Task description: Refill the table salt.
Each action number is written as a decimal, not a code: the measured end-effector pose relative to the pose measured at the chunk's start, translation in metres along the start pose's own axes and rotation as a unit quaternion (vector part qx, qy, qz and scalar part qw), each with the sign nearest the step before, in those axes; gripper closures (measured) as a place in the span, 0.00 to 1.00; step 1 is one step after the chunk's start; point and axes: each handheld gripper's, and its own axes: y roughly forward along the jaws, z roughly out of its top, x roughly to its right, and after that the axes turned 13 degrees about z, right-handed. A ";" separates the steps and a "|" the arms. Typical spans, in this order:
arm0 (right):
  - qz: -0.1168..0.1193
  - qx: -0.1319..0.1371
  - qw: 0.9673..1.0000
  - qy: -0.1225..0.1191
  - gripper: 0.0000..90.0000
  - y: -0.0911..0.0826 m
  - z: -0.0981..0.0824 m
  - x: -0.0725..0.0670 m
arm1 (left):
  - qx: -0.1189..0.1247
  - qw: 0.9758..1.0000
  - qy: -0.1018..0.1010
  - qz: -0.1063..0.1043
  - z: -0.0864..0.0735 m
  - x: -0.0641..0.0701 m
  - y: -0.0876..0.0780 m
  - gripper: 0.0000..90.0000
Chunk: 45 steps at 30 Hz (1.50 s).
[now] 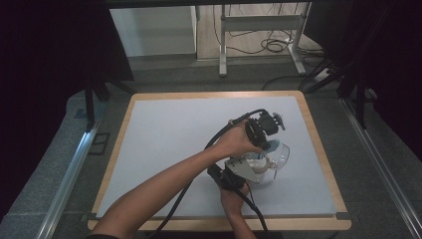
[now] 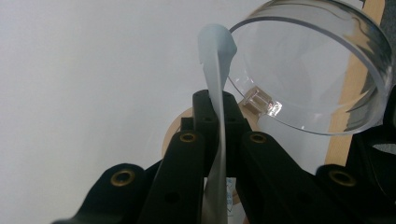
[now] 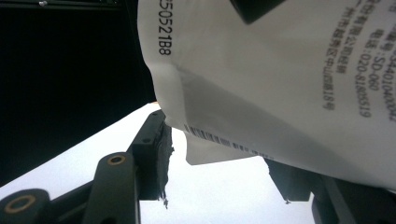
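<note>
My left gripper point(image 1: 268, 141) point(image 2: 214, 100) is shut on a thin pale-blue packet point(image 2: 215, 70) point(image 1: 272, 146), edge-on between its jaws, its top corner at the rim of a clear glass bowl point(image 2: 317, 65) point(image 1: 279, 157). The bowl is tilted, its mouth toward the left gripper view's camera. My right gripper point(image 1: 256, 168) point(image 3: 224, 163) sits just in front of the bowl, jaws apart. In the right gripper view the packet's white printed back point(image 3: 280, 70), with a barcode, hangs over those jaws; only bare mat shows between the pads.
Everything lies on a pale grey mat point(image 1: 174, 139) over a wood-edged table point(image 1: 318, 149), toward its right side. A tan round disc point(image 2: 173, 133) lies on the mat behind the left jaws. Cables trail from both grippers toward the front edge.
</note>
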 end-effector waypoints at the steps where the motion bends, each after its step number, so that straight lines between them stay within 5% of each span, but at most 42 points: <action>1: 0.000 0.000 1.000 0.000 0.51 0.000 0.000 0.000 | 0.000 1.000 0.000 0.000 0.000 0.000 0.000 1.00; 45: -0.011 0.018 1.000 0.015 0.51 0.000 -0.005 0.001 | -0.011 1.000 0.009 -0.003 0.004 0.003 0.005 1.00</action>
